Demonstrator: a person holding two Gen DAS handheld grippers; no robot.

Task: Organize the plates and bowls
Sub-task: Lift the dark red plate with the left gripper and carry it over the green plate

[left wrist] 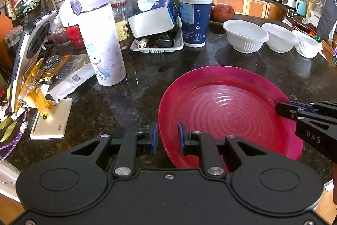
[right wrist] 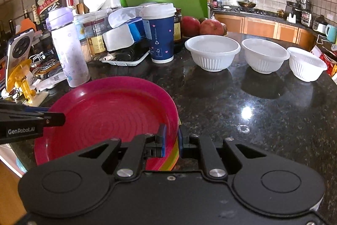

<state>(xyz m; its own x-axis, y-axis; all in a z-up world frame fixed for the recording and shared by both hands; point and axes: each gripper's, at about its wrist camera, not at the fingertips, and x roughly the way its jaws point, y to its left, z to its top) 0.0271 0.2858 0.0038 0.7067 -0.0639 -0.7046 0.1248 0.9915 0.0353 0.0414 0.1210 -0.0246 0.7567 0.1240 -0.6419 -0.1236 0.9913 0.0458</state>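
- A stack of plates (left wrist: 227, 107), with a magenta one on top and yellow and green rims showing beneath it in the right wrist view, is gripped from two sides over the dark speckled desk (right wrist: 252, 111).
- The left gripper (left wrist: 167, 137) is clenched on the stack's left rim: one blue-padded finger sits outside the rim, the other inside the plate.
- The right gripper (right wrist: 171, 137) is clamped on the opposite rim in the same way, with the layered rims pinched between its blue pads.
- Whether the stack rests on the desk or is lifted just clear of it cannot be told from these views; it appears slightly tilted.
- Three white ribbed bowls (right wrist: 212, 52) are lined up in a row farther back on the desk, well apart from the plates, upright and apparently empty.
- A blue paper cup (right wrist: 159, 33) with a white lid is seen left of the nearest bowl, and red fruit (right wrist: 210, 26) lies behind the bowl.
- A lilac-lidded bottle (left wrist: 101, 35) stands just beyond the stack's left side.
- A phone on a yellow stand (left wrist: 31, 69) is set at the far left.
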